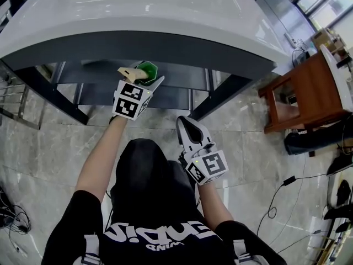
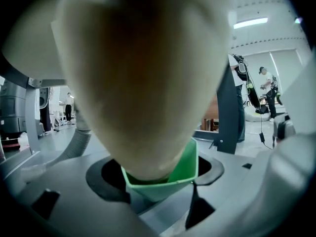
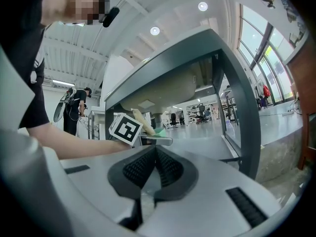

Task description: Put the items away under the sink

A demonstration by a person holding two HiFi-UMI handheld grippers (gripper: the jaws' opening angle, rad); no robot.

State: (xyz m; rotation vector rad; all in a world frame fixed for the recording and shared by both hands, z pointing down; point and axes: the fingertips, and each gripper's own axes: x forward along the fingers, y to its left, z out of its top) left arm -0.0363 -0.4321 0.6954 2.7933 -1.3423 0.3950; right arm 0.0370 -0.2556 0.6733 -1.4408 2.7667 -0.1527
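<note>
My left gripper (image 1: pixel 144 83) is shut on a sponge (image 1: pixel 138 72) with a cream body and a green scouring side. It holds the sponge at the front edge of the grey shelf (image 1: pixel 182 77) under the white sink counter (image 1: pixel 154 15). In the left gripper view the cream sponge (image 2: pixel 143 83) fills most of the picture, its green layer (image 2: pixel 183 169) pinched at the jaws. My right gripper (image 1: pixel 185 123) hangs lower and nearer to me, shut and empty. Its view shows the dark pads (image 3: pixel 168 168) pressed together, with the left gripper's marker cube (image 3: pixel 126 128) and the sponge (image 3: pixel 140 120) beyond.
Dark metal legs (image 1: pixel 220 95) frame the space under the counter. A brown wooden stand (image 1: pixel 309 87) stands on the right. Cables (image 1: pixel 287 186) trail over the marble floor. People stand far off in both gripper views.
</note>
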